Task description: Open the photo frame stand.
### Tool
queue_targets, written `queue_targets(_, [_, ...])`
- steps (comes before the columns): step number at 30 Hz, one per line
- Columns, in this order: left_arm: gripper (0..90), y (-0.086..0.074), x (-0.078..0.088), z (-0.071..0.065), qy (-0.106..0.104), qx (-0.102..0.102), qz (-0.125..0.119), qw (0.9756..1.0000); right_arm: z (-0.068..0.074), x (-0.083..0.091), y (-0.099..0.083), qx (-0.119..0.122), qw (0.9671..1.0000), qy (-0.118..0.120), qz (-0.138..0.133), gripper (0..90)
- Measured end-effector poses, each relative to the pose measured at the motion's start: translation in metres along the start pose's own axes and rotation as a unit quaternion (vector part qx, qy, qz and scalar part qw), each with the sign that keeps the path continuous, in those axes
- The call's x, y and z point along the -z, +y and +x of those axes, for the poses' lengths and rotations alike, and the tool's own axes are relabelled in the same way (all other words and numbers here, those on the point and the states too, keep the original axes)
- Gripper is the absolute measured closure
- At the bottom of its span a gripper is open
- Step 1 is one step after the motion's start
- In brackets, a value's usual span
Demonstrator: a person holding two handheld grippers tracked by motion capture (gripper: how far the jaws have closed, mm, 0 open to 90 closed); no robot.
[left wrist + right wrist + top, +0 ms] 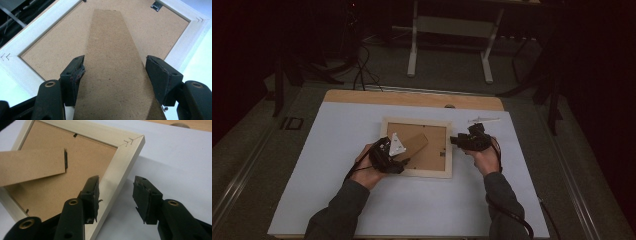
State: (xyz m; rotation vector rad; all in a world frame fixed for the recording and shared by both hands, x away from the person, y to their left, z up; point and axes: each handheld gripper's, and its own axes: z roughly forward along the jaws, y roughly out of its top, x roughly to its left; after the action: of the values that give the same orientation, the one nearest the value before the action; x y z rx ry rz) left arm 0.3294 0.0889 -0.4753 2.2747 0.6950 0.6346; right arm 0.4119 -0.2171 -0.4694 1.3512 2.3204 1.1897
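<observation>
The picture frame [416,147] lies face down near the middle of the white table sheet [327,165], its brown backing up and its pale wooden border showing on all four sides. The cardboard stand [113,67] is lifted off the backing and runs forward between the jaws of my left gripper [115,72]. The left pad touches the stand's edge; the right pad sits at the other edge, and I cannot tell whether it presses, so I cannot call this a firm pinch.

My right gripper [116,195] hangs over the frame's right border. Its jaws are spread and straddle that wooden edge: one pad sits over the inner side by the backing, the other over bare sheet outside the frame. Neither pad presses the wood.

To the right of the frame the sheet is open out to its edge. A small white piece [483,120] lies beyond the frame's far right corner, apart from it. The bare wooden tabletop edge [412,98] runs along the far side.
</observation>
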Motion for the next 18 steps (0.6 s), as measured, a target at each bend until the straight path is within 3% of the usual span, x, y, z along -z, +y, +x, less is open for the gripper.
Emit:
queue_targets(11, [36.4,-0.001,0.001,-0.003,0.008,-0.007,-0.005,0.9999,0.002,-0.007,0.007,-0.014,0.9999,0.004,0.002,56.5])
queue_targets(18, [36.4,-0.001,0.003,-0.006,0.016,-0.018,-0.007,0.9997,0.0,-0.015,0.009,-0.029,0.9995,0.004,0.014,51.9])
